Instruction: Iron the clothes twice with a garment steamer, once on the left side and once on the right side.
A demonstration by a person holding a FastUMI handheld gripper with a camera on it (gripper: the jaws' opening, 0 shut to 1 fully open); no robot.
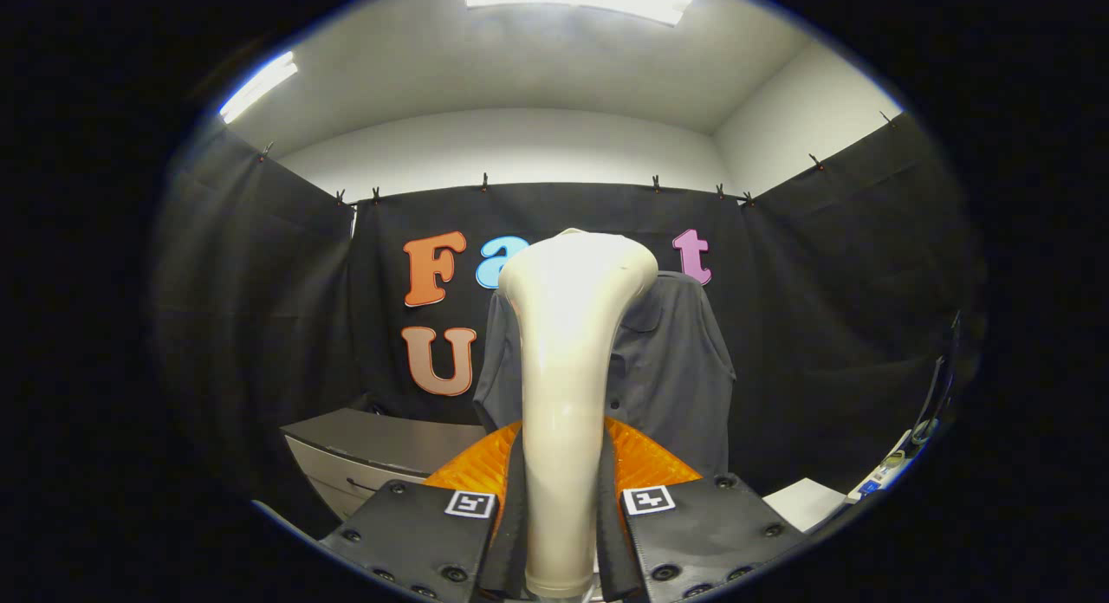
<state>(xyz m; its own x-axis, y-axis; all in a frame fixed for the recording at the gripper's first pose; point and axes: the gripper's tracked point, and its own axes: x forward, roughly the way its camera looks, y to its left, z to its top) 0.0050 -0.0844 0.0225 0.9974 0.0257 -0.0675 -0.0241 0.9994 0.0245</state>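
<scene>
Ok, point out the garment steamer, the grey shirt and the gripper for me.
garment steamer [565, 386]: gripper view, on its cream handle, clamped by both fingers.
grey shirt [676, 369]: gripper view, on its front, beyond the steamer.
gripper [561, 534]: gripper view, midway between its fingertips.

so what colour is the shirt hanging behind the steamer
Dark grey. The shirt shows best in the gripper view, beyond the cream steamer that the tool is shut on.

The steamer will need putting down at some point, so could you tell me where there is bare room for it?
The grey cabinet top, left of the dark shirt, lies bare. A white surface lower right is partly free, with small items along its far edge. The middle is crowded: the gripper is shut on the steamer, right before the shirt.
</scene>
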